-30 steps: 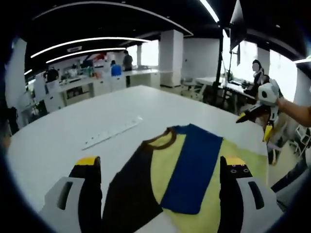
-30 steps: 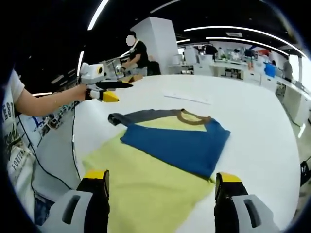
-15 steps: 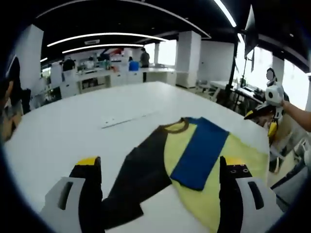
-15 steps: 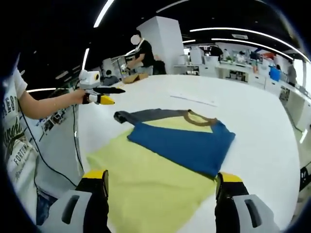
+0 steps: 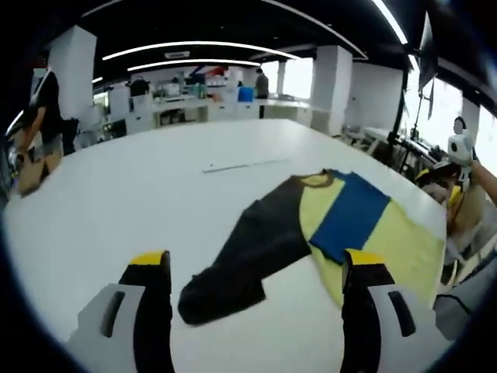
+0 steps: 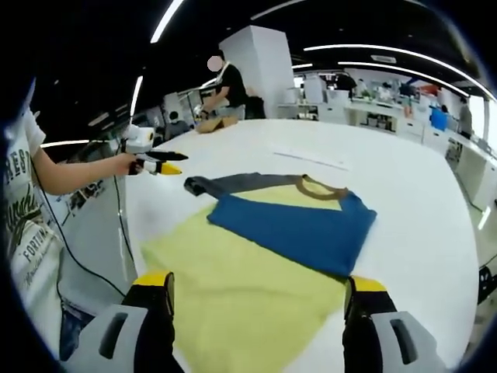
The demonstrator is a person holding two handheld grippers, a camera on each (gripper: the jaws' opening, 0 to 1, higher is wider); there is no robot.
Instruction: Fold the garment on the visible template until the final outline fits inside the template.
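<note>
A yellow shirt point(image 6: 233, 280) lies flat on the white table point(image 5: 116, 194). Its blue sleeve point(image 6: 299, 229) is folded across the body, and the dark sleeve point(image 5: 248, 249) stretches out flat to the side. My left gripper point(image 5: 256, 263) hovers open and empty near the dark sleeve's cuff. In the right gripper view, that left gripper point(image 6: 155, 163) is held by a hand at the table's edge. My right gripper point(image 6: 258, 284) is open over the yellow hem with nothing between its jaws. It appears at the far right of the left gripper view point(image 5: 457, 155).
A thin white strip point(image 5: 237, 164) lies on the table beyond the shirt's collar point(image 6: 314, 189). A person point(image 6: 225, 85) stands at the far side of the table. Desks and more people fill the background. A cable point(image 6: 85, 264) hangs off the table edge.
The left gripper view has swung left and drawn back, so the whole dark sleeve now shows. The right gripper view has barely shifted. The shirt has not moved.
</note>
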